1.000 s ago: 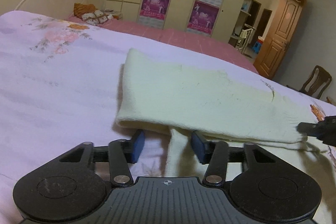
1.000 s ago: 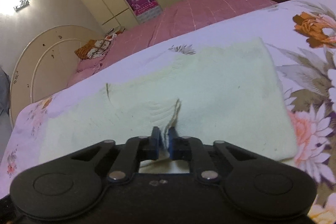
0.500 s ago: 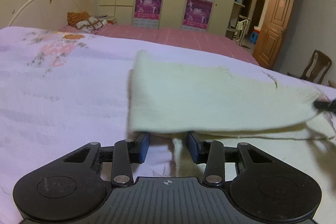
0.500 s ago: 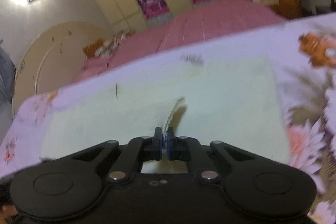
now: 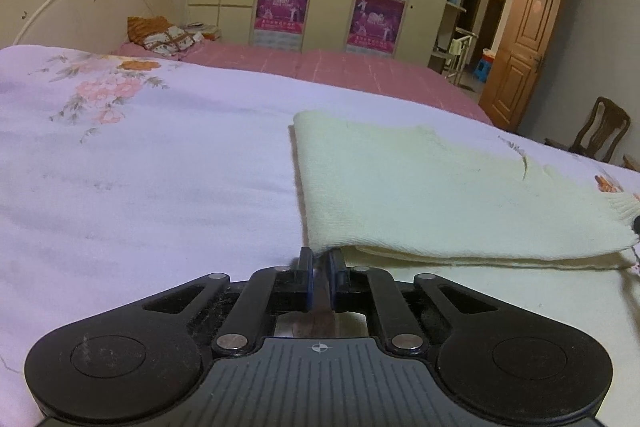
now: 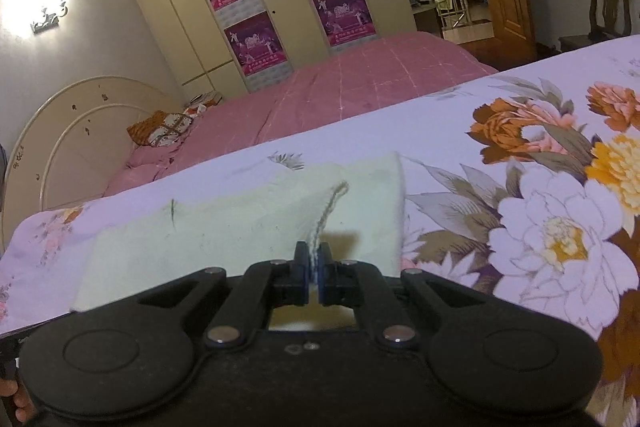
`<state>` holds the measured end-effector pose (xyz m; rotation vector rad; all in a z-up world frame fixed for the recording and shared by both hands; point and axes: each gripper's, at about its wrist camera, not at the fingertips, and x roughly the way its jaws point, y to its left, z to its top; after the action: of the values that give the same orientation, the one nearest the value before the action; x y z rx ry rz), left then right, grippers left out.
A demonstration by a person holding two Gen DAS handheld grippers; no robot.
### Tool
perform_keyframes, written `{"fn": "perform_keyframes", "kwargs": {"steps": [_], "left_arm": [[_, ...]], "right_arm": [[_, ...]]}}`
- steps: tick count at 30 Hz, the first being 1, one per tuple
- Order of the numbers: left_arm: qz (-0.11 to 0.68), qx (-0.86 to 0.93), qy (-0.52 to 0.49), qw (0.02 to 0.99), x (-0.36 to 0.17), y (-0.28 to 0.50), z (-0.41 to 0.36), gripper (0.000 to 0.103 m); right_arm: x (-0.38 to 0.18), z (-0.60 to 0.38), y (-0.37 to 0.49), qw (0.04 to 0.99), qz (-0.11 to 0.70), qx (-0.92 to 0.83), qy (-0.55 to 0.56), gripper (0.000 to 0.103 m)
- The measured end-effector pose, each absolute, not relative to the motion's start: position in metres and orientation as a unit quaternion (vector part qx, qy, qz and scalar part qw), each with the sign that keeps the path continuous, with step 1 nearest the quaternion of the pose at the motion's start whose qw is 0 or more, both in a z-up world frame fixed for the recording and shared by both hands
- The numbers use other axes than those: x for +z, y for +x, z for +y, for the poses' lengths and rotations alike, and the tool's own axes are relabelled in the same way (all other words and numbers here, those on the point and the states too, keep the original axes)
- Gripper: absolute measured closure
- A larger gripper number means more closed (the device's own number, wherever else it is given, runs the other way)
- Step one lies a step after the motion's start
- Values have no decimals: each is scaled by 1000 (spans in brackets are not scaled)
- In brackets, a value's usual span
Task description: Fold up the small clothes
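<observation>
A: Fold step under way. Pale cream knitted garment (image 5: pixel 440 195) lies folded on the floral lilac bedspread (image 5: pixel 160 167). Right tongs (image 6: pixel 316 263) pinch its edge, raised.

B: Left tongs (image 5: pixel 320 267) closing at the near corner; whether cloth is caught, unclear. Next, probably: carry both edges across evenly. Garment's near part is hidden.
</observation>
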<state>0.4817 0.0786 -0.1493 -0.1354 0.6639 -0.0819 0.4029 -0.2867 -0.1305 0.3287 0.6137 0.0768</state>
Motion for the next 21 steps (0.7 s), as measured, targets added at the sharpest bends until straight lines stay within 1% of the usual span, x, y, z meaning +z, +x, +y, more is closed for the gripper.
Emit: {"fn": "perform_keyframes", "kwargs": {"steps": [7,9,10,11,13,15,17,20,21], "left_arm": [[330,-45,-53,941,-150,481,79,95],[329,-31,-36,943,-147,478,79,95],[324,-14,-25,946,-143,474,81,91],[306,-5,-20,952,-137,466,82,73],[263,-14,3,965,-123,456,73,53],[253,-47,28,966,-117,461,50,53],[263,-83,33,961,-123,475,26,53],[310,-99,39,945,-150,494,12,52],[301,-105,25,947,-152,492,18,52]], "right_arm": [[-146,-293,407,934,323,12,156,98],[-154,-292,410,927,345,10,144,98],[-158,-292,412,924,356,11,138,97],[-156,-293,410,926,352,9,136,97],[-142,-291,397,941,318,-1,115,83],[-134,-282,392,951,291,18,102,84],[-139,-265,402,947,307,41,90,87],[-159,-245,413,938,337,51,57,90],[-166,-246,415,937,345,36,42,91]]}}
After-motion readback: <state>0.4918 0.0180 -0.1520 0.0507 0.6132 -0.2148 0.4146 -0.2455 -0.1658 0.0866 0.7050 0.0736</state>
